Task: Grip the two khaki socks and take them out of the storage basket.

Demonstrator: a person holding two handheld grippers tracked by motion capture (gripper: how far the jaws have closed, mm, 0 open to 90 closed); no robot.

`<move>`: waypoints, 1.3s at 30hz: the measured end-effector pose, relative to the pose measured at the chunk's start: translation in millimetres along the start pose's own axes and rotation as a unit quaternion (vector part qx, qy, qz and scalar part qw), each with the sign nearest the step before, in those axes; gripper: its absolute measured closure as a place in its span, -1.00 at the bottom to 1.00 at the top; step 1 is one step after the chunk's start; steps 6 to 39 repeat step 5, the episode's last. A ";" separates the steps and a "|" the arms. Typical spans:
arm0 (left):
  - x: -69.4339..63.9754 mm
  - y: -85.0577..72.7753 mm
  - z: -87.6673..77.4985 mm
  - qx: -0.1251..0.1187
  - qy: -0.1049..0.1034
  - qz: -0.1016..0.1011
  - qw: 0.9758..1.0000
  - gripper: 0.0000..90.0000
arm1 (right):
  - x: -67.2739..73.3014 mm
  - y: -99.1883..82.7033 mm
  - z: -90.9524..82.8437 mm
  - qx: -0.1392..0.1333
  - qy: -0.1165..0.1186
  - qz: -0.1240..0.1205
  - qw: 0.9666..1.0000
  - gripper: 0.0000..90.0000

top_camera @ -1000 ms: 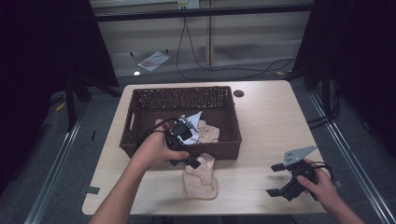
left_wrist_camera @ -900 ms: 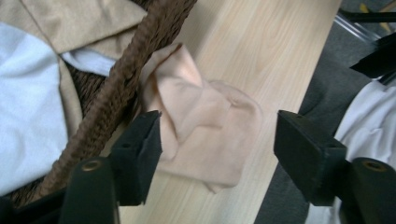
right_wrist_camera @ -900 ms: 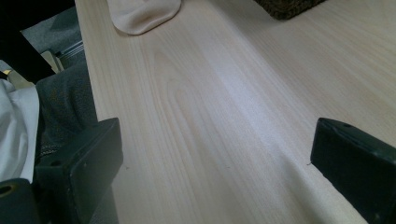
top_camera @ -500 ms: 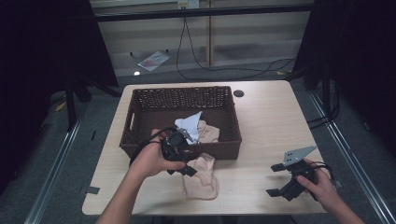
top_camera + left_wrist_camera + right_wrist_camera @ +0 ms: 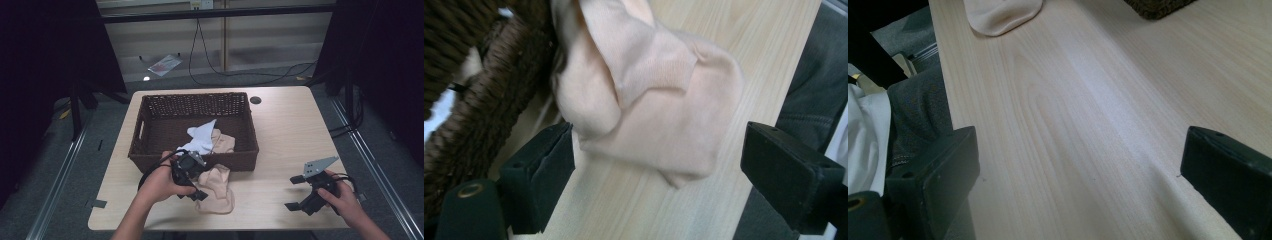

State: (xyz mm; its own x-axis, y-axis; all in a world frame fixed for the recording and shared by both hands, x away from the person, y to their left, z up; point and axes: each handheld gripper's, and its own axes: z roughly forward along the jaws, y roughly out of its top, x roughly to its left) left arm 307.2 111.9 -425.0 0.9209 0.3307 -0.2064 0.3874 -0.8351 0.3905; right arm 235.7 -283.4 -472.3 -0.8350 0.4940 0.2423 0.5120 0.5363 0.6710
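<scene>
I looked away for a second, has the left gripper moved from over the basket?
Yes. The left gripper has come back toward the person, off the wicker basket and down over the peach cloth on the table.

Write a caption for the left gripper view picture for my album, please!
Open left tool over a peach cloth lying on the wooden table, beside the wicker basket.

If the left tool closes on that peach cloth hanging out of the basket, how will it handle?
The peach cloth is probably floppy: it lies in soft folds and drapes over the basket rim onto the table. It looks thin and light, so a pinch by the open left tool would likely lift one fold while the rest trails.
</scene>
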 end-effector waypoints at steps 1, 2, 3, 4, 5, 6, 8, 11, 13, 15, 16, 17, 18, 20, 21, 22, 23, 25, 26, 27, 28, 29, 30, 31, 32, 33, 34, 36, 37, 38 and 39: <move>-0.3 -0.8 1.5 0.001 0.000 0.004 1.000 -0.69 | 0.0 0.0 0.0 0.000 0.000 0.000 1.000 -0.95; -1.2 -1.6 3.6 0.002 0.001 0.006 1.000 -0.70 | 0.0 0.0 -0.5 0.000 0.000 0.000 1.000 -0.95; -2.1 -1.9 5.4 0.000 0.002 0.008 1.000 -0.70 | 0.0 0.0 -0.5 0.000 0.000 0.000 1.000 -0.95; -2.8 -2.3 8.1 -0.004 0.004 0.011 1.000 -0.71 | -0.2 0.0 -0.6 -0.001 0.000 -0.001 1.000 -0.95; -3.3 -2.1 10.7 -0.003 0.008 0.019 1.000 -0.71 | -0.1 0.0 -0.8 -0.001 -0.001 0.000 1.000 -0.95; -3.3 -2.1 10.7 -0.003 0.008 0.019 1.000 -0.71 | -0.1 0.0 -0.8 -0.001 -0.001 0.000 1.000 -0.95; -3.3 -2.1 10.7 -0.003 0.008 0.019 1.000 -0.71 | -0.1 0.0 -0.8 -0.001 -0.001 0.000 1.000 -0.95; -3.3 -2.1 10.7 -0.003 0.008 0.019 1.000 -0.71 | -0.1 0.0 -0.8 -0.001 -0.001 0.000 1.000 -0.95; -3.3 -2.1 10.7 -0.003 0.008 0.019 1.000 -0.71 | -0.1 0.0 -0.8 -0.001 -0.001 0.000 1.000 -0.95; -3.3 -2.1 10.7 -0.003 0.008 0.019 1.000 -0.71 | -0.1 0.0 -0.8 -0.001 -0.001 0.000 1.000 -0.95; -3.3 -2.1 10.7 -0.003 0.008 0.019 1.000 -0.71 | -0.1 0.0 -0.8 -0.001 -0.001 0.000 1.000 -0.95; -3.3 -2.1 10.7 -0.003 0.008 0.019 1.000 -0.71 | -0.1 0.0 -0.8 -0.001 -0.001 0.000 1.000 -0.95; -3.3 -2.1 10.7 -0.003 0.008 0.019 1.000 -0.71 | -0.1 0.0 -0.8 -0.001 -0.001 0.000 1.000 -0.95; -3.3 -2.1 10.7 -0.003 0.008 0.019 1.000 -0.71 | -0.1 0.0 -0.8 -0.001 -0.001 0.000 1.000 -0.95; -3.3 -2.1 10.7 -0.003 0.008 0.019 1.000 -0.71 | -0.1 0.0 -0.8 -0.001 -0.001 0.000 1.000 -0.95; -3.3 -2.1 10.7 -0.003 0.008 0.019 1.000 -0.71 | -0.1 0.0 -0.8 -0.001 -0.001 0.000 1.000 -0.95; -3.3 -2.1 10.7 -0.003 0.008 0.019 1.000 -0.71 | -0.1 0.0 -0.8 -0.001 -0.001 0.000 1.000 -0.95; -3.3 -2.1 10.7 -0.003 0.008 0.019 1.000 -0.71 | -0.1 0.0 -0.8 -0.001 -0.001 0.000 1.000 -0.95; -3.3 -2.1 10.7 -0.003 0.008 0.019 1.000 -0.71 | -0.1 0.0 -0.8 -0.001 -0.001 0.000 1.000 -0.95; -3.3 -2.1 10.7 -0.003 0.008 0.019 1.000 -0.71 | -0.1 0.0 -0.8 -0.001 -0.001 0.000 1.000 -0.95; -3.3 -2.1 10.7 -0.003 0.008 0.019 1.000 -0.71 | -0.1 0.0 -0.8 -0.001 -0.001 0.000 1.000 -0.95; -3.3 -2.1 10.7 -0.003 0.008 0.019 1.000 -0.71 | -0.1 0.0 -0.8 -0.001 -0.001 0.000 1.000 -0.95; -3.3 -2.1 10.7 -0.003 0.008 0.019 1.000 -0.71 | -0.1 0.0 -0.8 -0.001 -0.001 0.000 1.000 -0.95; -3.3 -2.1 10.7 -0.003 0.008 0.019 1.000 -0.71 | -0.1 0.0 -0.8 -0.001 -0.001 0.000 1.000 -0.95; -3.3 -2.1 10.7 -0.003 0.008 0.019 1.000 -0.71 | -0.1 0.0 -0.8 -0.001 -0.001 0.000 1.000 -0.95; -3.3 -2.1 10.7 -0.003 0.008 0.019 1.000 -0.71 | -0.1 0.0 -0.8 -0.001 -0.001 0.000 1.000 -0.95; -3.3 -2.1 10.7 -0.003 0.008 0.019 1.000 -0.71 | -0.1 0.0 -0.8 -0.001 -0.001 0.000 1.000 -0.95; -3.3 -2.1 10.7 -0.003 0.008 0.019 1.000 -0.71 | -0.1 0.0 -0.8 -0.001 -0.001 0.000 1.000 -0.95; -3.3 -2.1 10.7 -0.003 0.008 0.019 1.000 -0.71 | -0.1 0.0 -0.8 -0.001 -0.001 0.000 1.000 -0.95; -3.3 -2.1 10.7 -0.003 0.008 0.019 1.000 -0.71 | -0.1 0.0 -0.8 -0.001 -0.001 0.000 1.000 -0.95; -3.3 -2.1 10.7 -0.003 0.008 0.019 1.000 -0.71 | -0.1 0.0 -0.8 -0.001 -0.001 0.000 1.000 -0.95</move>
